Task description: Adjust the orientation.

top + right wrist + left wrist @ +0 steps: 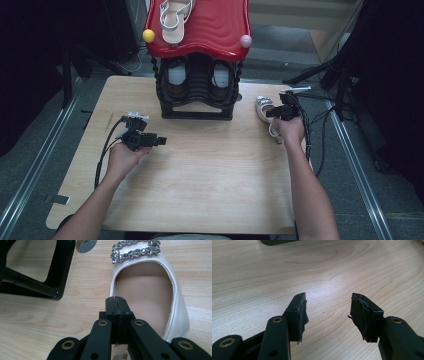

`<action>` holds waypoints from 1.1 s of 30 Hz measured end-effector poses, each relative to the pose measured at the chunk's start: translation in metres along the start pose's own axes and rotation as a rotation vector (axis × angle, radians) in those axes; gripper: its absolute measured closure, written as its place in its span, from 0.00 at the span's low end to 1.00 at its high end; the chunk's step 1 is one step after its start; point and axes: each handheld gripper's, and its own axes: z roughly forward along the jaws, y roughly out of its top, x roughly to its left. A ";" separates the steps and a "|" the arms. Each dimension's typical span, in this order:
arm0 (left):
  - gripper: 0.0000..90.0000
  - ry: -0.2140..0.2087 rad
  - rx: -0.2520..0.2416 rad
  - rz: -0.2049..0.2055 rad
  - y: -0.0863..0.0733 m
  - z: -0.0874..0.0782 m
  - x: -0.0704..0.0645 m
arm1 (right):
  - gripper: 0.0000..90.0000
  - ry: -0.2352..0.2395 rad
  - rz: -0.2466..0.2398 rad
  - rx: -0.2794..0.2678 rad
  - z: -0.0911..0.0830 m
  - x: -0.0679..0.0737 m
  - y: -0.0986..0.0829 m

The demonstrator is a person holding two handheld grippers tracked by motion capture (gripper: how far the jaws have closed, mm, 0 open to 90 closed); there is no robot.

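My right gripper (116, 300) has its jaws pressed together at the white shoe (160, 290), seemingly pinching its rim. The shoe lies at the table's (210, 170) two o'clock, beside the rack (197, 95). My left gripper (328, 310) hangs spread wide over bare wood.

A black shoe rack (198, 92) with a red top tray (215, 35) stands at the upper middle of the wooden bench (200, 190), holding a pale sandal (172, 20) on top and dark shoes (220, 80) below.
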 end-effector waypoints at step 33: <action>0.52 0.005 0.001 0.004 0.000 0.000 0.001 | 1.00 0.022 -0.017 -0.040 -0.019 -0.005 -0.018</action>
